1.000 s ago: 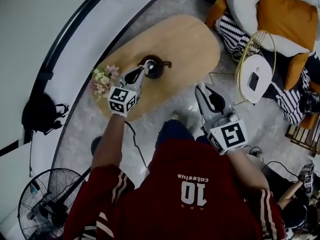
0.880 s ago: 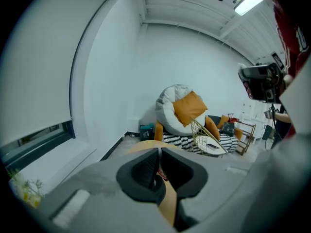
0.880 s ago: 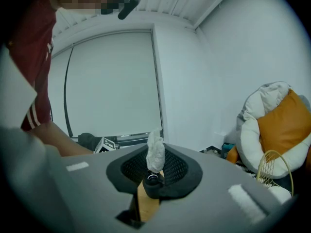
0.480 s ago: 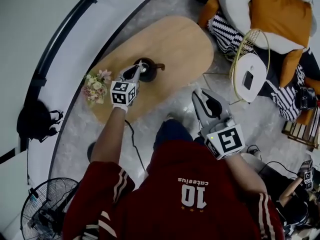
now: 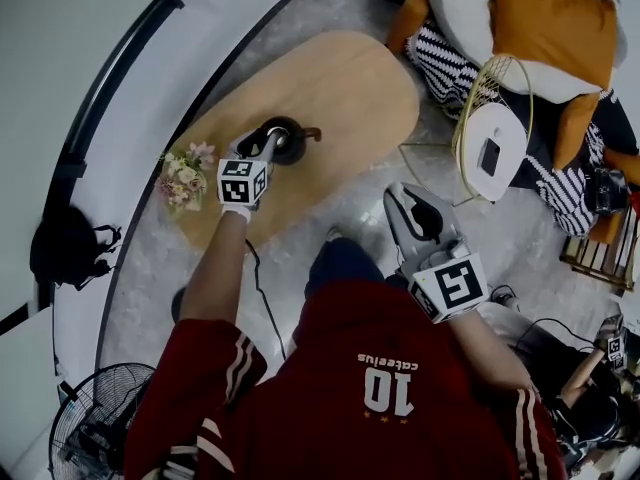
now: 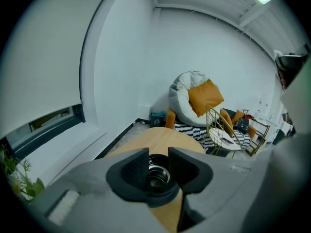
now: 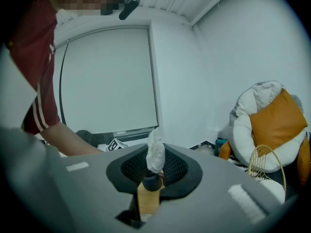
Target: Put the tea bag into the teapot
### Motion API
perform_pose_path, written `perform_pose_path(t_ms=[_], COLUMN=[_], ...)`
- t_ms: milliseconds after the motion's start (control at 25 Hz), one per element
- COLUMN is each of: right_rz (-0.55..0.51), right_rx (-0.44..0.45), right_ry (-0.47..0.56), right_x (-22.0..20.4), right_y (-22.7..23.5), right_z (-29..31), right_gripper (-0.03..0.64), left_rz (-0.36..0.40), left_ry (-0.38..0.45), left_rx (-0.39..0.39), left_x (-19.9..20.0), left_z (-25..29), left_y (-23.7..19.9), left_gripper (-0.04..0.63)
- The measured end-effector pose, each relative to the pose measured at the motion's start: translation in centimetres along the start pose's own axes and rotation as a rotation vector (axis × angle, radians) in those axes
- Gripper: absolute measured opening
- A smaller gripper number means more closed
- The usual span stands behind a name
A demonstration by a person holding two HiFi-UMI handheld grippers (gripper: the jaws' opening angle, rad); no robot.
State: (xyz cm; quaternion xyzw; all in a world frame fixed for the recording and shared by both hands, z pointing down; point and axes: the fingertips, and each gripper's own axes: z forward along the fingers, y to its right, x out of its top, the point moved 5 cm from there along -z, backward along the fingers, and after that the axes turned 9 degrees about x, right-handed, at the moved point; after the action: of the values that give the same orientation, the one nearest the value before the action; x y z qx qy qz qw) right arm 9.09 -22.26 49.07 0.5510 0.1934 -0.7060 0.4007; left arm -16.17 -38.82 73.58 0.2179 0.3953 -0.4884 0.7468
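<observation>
A dark teapot (image 5: pixel 288 138) stands on the oval wooden table (image 5: pixel 350 78). My left gripper (image 5: pixel 268 146) hovers at its left rim. In the left gripper view the jaws are opening, and the gripper (image 6: pixel 158 161) frames the teapot's open mouth (image 6: pixel 158 176) just beyond, with nothing pressed between the pads. My right gripper (image 5: pixel 405 200) hangs off the table's near side, over the floor. It is shut on a white tea bag (image 7: pixel 156 152), which stands up between the pads. Far beyond the right gripper (image 7: pixel 155 168) the teapot (image 7: pixel 151 181) shows small.
A small bunch of flowers (image 5: pixel 183 173) sits at the table's left end, close to my left gripper. A wire side table with a white top (image 5: pixel 495 148) stands to the right, with a beanbag and orange cushion (image 5: pixel 540 18) behind it. A fan (image 5: pixel 85 428) stands at the lower left.
My left gripper has stayed at the teapot while the view shifted slightly. The right gripper keeps its place beside the table's near edge.
</observation>
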Motion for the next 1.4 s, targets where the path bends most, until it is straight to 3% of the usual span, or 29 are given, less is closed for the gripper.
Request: perform_pose_path(t_ms=[640,880,1400], right_rz=[0.006,-0.011,-0.033], right_rx=[0.021,0.044,0.121], right_ry=[0.021,0.032,0.094], right_x=[0.6,1.4,3.5], right_y=[-1.9,-3.1,-4.6], right_z=[-1.4,-2.5,-5.2], right_gripper=[0.052,0.052,0.052], left_rz=[-0.028,-0.096,-0.075], left_ry=[0.033,0.077,0.237], left_rx=[0.013,0.040,0.064], left_x=[0.7,0.9,3.6], left_z=[-3.5,-5.9,-13.8], left_y=[0.8,1.0,4.3], left_gripper=[0.118,0.118,0.118])
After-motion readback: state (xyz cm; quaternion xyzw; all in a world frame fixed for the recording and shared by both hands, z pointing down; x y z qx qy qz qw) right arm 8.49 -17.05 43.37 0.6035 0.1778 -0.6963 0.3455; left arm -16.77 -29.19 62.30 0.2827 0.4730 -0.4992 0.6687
